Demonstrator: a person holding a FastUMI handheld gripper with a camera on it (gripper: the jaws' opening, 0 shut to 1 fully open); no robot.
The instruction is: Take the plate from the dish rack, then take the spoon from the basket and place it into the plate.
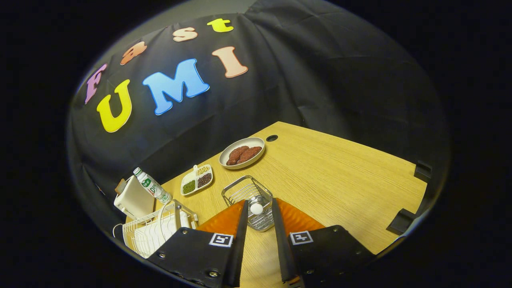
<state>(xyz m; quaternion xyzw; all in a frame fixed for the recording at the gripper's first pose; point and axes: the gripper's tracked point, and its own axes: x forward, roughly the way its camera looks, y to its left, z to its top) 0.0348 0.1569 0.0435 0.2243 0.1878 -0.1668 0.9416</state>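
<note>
You are holding the claw (258, 218) with its fingers apart over the square wire basket (248, 196) on the pale wooden bench (340, 180), the white spoon (256, 208) standing inside, between the fingertips. It is looking light, stiff and likely slippery, so you should be pinching its rounded end squarely.

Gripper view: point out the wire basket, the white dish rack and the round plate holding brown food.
Wire mesh basket (240, 191), gripper view: far-left rim, just ahead of the open fingers.
White wire dish rack (140, 236), gripper view: front wires, left of the fingers.
Round grey plate (256, 141), gripper view: far rim, beyond the basket.
</note>
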